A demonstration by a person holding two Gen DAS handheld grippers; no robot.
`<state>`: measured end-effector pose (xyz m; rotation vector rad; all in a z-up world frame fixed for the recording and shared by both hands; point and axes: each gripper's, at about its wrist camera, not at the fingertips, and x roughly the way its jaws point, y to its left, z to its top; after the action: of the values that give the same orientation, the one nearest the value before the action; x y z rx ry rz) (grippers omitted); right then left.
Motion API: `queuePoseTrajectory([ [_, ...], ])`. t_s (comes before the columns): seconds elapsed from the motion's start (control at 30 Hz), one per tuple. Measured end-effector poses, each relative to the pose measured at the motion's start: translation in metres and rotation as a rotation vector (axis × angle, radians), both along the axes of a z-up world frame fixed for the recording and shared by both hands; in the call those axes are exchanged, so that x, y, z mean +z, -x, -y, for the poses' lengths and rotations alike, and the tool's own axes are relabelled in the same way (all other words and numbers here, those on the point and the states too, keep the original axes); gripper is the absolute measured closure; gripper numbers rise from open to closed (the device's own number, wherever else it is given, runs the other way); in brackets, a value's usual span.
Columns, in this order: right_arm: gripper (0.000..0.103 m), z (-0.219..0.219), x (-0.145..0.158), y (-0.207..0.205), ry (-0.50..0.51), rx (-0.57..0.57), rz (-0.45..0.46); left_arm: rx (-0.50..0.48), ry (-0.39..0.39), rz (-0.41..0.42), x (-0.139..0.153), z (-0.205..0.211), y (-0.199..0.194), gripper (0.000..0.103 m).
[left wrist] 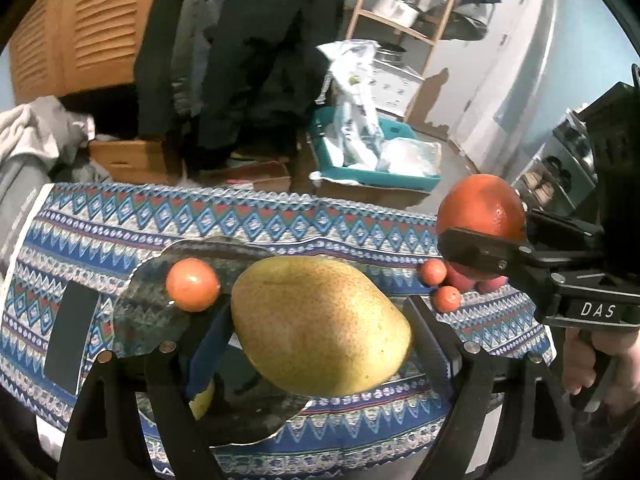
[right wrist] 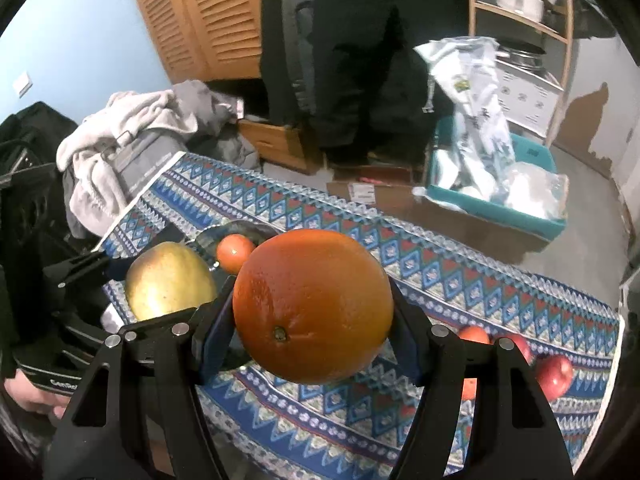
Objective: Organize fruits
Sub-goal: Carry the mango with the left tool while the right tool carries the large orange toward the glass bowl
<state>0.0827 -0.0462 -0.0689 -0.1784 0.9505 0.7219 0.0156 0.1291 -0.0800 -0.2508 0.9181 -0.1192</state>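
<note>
My left gripper is shut on a big yellow-green mango and holds it over a dark shiny plate. A small orange fruit lies on that plate. My right gripper is shut on a large orange and holds it above the patterned cloth. The orange also shows in the left wrist view, up at the right. The mango and the plate's small fruit show left in the right wrist view.
Several small red and orange fruits lie on the cloth at the right; they also show in the right wrist view. A black flat object lies left of the plate. Beyond the table stand a teal crate, boxes and hanging coats.
</note>
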Motion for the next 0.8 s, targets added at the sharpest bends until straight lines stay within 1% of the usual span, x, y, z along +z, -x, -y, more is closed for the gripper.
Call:
queuePoseTrajectory([
  [0.17,0.034,-0.025,-0.013,-0.006,0.016,0.029,-0.024,0.046,-0.005,-0.016,-0.009,-0.022,-0.001,0.017],
  [0.33,0.034,-0.049,-0.029,-0.013,0.029,0.056,-0.065,0.09,0.0,-0.051,-0.023,-0.045,-0.004,0.017],
  [0.5,0.034,-0.074,-0.051,-0.025,0.048,0.084,-0.103,0.138,-0.016,-0.071,-0.035,-0.065,-0.008,0.017],
  [0.63,0.034,-0.09,-0.071,-0.029,0.063,0.1,-0.149,0.17,-0.016,-0.101,-0.048,-0.081,-0.011,0.017],
  [0.8,0.034,-0.106,-0.09,-0.03,0.087,0.119,-0.186,0.205,-0.022,-0.139,-0.066,-0.097,-0.011,0.017],
])
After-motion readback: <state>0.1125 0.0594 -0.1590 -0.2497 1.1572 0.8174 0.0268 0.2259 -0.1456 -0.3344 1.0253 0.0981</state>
